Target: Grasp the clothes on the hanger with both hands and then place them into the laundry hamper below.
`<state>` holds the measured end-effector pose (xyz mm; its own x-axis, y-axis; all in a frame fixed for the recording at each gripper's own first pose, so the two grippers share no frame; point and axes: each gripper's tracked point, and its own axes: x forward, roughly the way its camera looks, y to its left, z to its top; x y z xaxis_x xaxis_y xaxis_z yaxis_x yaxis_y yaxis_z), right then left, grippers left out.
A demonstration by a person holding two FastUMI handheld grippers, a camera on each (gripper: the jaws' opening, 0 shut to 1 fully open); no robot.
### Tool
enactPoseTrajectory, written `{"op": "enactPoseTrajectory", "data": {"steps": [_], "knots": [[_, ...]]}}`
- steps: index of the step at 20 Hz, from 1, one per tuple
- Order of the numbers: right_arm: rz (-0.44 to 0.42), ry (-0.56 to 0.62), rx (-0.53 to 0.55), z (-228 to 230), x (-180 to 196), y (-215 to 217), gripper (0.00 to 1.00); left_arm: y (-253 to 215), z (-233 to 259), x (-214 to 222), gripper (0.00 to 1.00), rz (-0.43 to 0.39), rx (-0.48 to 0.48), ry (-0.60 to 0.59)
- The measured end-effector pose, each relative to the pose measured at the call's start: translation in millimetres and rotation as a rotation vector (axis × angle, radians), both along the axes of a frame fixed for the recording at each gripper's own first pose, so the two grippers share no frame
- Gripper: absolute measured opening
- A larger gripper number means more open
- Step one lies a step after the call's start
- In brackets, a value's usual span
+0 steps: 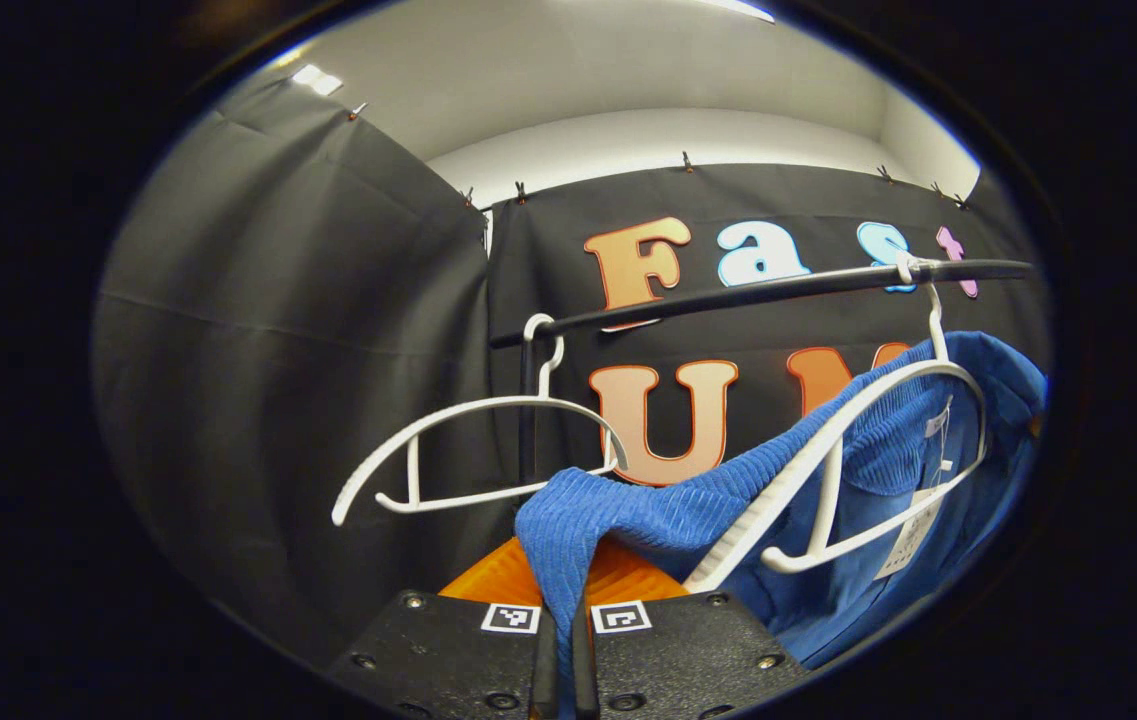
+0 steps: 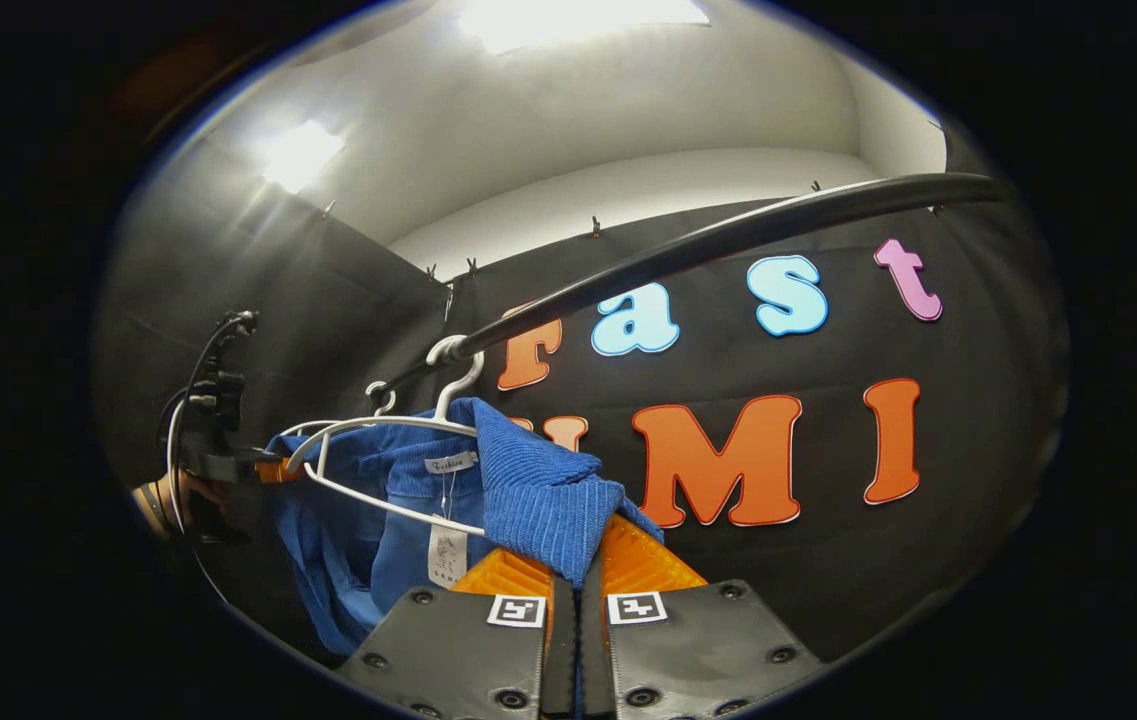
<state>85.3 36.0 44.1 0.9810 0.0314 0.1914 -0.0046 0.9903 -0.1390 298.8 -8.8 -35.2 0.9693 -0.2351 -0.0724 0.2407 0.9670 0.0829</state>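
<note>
A blue corduroy garment [image 1: 888, 470] hangs on a white hanger [image 1: 728, 555] from the black rail [image 1: 748, 292], at the right of the left gripper view. One shoulder of it is drawn off the hanger's arm toward me, and my left gripper [image 1: 563, 600] is shut on that fold. In the right gripper view the garment [image 2: 538, 490] sits at lower left on its hanger [image 2: 398, 508]. My right gripper [image 2: 578, 585] is shut on its other shoulder. Farther left there, the left gripper [image 2: 273, 468] meets the fabric, with a hand [image 2: 168, 500] behind it.
An empty white hanger [image 1: 488, 404] hangs on the rail to the left of the garment. The rail [image 2: 708, 240] slants overhead in the right gripper view. Black cloth walls stand close behind and to the left. A paper tag [image 2: 448, 555] dangles inside the collar.
</note>
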Motion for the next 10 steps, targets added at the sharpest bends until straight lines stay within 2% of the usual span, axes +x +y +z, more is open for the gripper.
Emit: {"op": "enactPoseTrajectory", "data": {"steps": [5,10], "knots": [[-0.013,-0.001,-0.005,-1.6,7.0,-3.2,0.10,-15.3,-59.6,-5.0,0.06,-0.017,-0.008,0.067],[-0.081,-0.028,-0.013,7.6,9.5,-26.1,0.09,-30.9,-72.0,-27.2,0.06,-0.031,-0.003,0.055]]}}
